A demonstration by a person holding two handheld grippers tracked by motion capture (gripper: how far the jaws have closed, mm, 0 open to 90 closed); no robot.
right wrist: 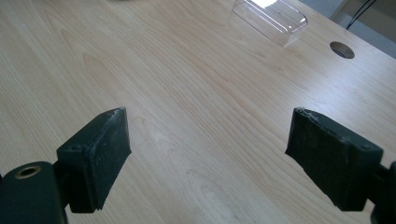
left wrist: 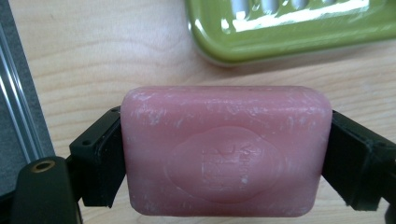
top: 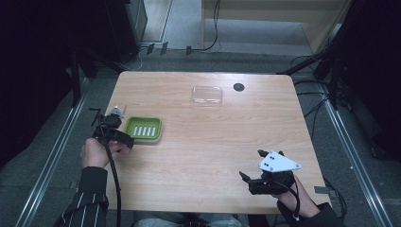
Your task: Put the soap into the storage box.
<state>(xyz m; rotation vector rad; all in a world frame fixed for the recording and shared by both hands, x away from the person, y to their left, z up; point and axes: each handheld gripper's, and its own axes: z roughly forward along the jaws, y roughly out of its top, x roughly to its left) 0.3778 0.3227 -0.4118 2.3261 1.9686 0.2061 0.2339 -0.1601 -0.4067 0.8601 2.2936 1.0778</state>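
left gripper (left wrist: 224, 154) clamped on pink soap (left wrist: 226, 149) | beside green dish (top: 143, 129), table's left edge | right gripper (right wrist: 208, 154) jaws apart, empty

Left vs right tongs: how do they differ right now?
Left tongs are shut on the pink soap, one jaw on each end; right tongs stand open with nothing between them. Left ones sit beside the green dish at the table's left edge; right ones sit at its near right corner. Both have black jaws.

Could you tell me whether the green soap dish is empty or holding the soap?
Empty: the green soap dish shows bare ridges; the pink soap sits clamped in the left gripper.
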